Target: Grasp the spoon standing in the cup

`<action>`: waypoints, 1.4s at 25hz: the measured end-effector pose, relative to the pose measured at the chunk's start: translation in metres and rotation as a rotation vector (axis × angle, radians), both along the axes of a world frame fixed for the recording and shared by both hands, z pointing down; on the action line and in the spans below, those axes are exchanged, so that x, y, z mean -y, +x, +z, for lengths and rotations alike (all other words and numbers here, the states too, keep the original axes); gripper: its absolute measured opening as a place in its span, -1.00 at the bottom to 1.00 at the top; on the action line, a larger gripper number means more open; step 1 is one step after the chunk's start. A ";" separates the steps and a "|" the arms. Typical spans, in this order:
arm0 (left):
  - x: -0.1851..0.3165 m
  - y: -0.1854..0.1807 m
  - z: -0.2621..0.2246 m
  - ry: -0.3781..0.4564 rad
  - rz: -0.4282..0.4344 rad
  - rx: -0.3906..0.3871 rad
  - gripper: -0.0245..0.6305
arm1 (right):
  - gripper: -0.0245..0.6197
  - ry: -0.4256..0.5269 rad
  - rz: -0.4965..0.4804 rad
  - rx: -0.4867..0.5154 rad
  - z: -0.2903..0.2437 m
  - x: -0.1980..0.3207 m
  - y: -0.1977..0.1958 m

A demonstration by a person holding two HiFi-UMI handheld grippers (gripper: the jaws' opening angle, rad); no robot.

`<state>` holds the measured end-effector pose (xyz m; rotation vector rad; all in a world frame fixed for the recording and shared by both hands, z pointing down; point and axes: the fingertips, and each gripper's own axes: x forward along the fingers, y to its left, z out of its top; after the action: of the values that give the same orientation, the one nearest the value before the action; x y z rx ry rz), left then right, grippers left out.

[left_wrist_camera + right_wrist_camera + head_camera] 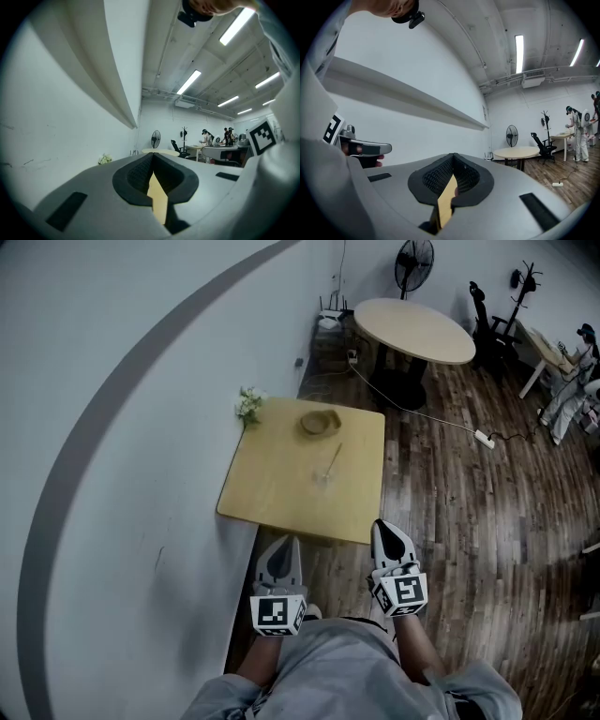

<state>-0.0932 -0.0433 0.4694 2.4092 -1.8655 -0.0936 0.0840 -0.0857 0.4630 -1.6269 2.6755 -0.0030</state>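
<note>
Left tool [284,545] and right tool [384,529]: jaws closed together, nothing held, both at 6 o'clock off the counter [272,486]. Spoon [332,461] slants near counter centre, 12 o'clock from tools; its base too small to tell. Brown bowl [320,423] beyond, 12 o'clock.

The worktop [272,493] stands against the wall [112,427] at left. On it, a bowl [320,423] lies near the far edge, the spoon [331,462] before it, flowers [248,405] at the far left corner. A round table [414,329] stands behind.
</note>
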 end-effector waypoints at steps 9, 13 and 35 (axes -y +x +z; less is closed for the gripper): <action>0.036 -0.019 0.009 -0.020 0.001 -0.017 -0.92 | -0.93 -0.045 -0.003 -0.010 0.014 0.032 -0.020; 0.059 -0.018 0.013 -0.027 -0.009 -0.009 -0.92 | -0.93 -0.066 -0.015 -0.017 0.022 0.054 -0.018; 0.204 -0.011 0.016 -0.051 -0.111 0.045 -0.92 | -0.69 -0.258 -0.225 0.010 0.117 0.220 -0.023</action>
<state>-0.1041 -0.2475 0.4857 2.2927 -1.9947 0.0004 0.0614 -0.3055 0.5805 -1.3607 2.9357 -0.3703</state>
